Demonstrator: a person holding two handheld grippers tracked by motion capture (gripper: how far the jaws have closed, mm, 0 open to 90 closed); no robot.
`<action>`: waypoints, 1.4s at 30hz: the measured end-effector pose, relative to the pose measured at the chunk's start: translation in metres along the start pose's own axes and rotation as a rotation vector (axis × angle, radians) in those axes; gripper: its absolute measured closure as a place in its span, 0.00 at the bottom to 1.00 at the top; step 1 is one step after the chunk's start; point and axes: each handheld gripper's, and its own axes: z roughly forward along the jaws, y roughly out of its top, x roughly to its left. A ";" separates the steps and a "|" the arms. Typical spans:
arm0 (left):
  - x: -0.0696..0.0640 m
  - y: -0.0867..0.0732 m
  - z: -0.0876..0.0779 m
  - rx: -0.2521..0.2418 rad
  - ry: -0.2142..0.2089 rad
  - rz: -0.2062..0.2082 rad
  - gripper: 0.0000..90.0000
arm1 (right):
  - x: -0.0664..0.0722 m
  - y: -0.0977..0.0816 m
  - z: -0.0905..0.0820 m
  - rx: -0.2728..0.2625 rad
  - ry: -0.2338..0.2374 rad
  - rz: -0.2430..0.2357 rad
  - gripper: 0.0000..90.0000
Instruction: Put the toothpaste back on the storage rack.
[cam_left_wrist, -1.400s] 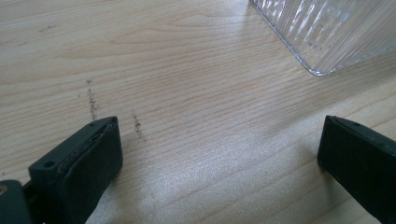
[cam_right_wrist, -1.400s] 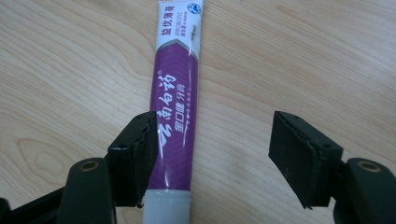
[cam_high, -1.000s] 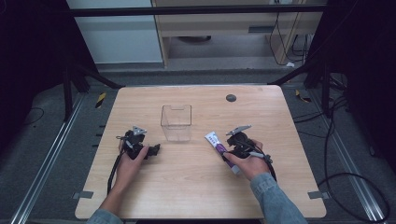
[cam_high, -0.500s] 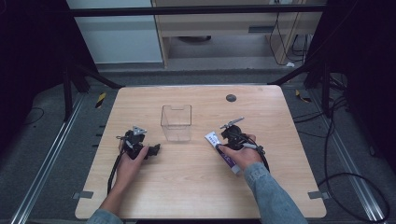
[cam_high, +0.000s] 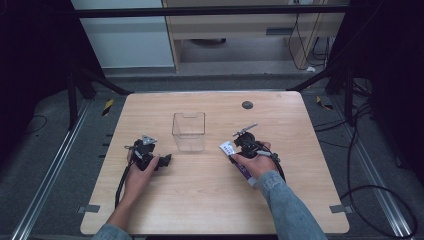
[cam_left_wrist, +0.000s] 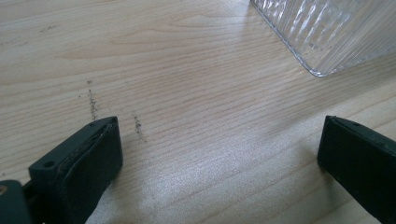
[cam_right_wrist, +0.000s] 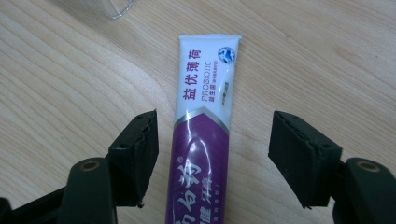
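Observation:
A white and purple toothpaste tube (cam_right_wrist: 203, 135) lies flat on the wooden table (cam_high: 215, 200); in the high view the tube (cam_high: 235, 159) sits right of centre. My right gripper (cam_right_wrist: 212, 144) is open, its jaws on either side of the tube without touching it. That right gripper (cam_high: 239, 148) sits low over the tube in the high view. My left gripper (cam_left_wrist: 219, 154) is open over bare wood, nothing between its jaws; from above the left gripper (cam_high: 165, 160) rests left of a clear plastic box (cam_high: 189, 131).
The clear box (cam_left_wrist: 327, 32) stands close ahead and to the right of the left jaws. A small dark round disc (cam_high: 247, 105) is set in the table near the far edge. Cables trail from both grippers toward the table's near side.
My right gripper has moved left and forward along the tube, now straddling it nearer its white end. The left gripper has stayed still.

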 end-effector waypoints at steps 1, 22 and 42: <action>0.000 0.000 0.000 0.000 0.000 0.000 0.00 | -0.001 0.000 0.000 -0.003 0.000 0.002 0.40; 0.000 0.000 0.000 0.000 0.000 0.000 0.00 | 0.007 0.003 0.022 0.061 0.003 -0.005 0.52; 0.000 0.000 0.000 0.000 0.000 0.000 0.00 | 0.007 0.016 0.028 0.125 -0.002 0.004 0.52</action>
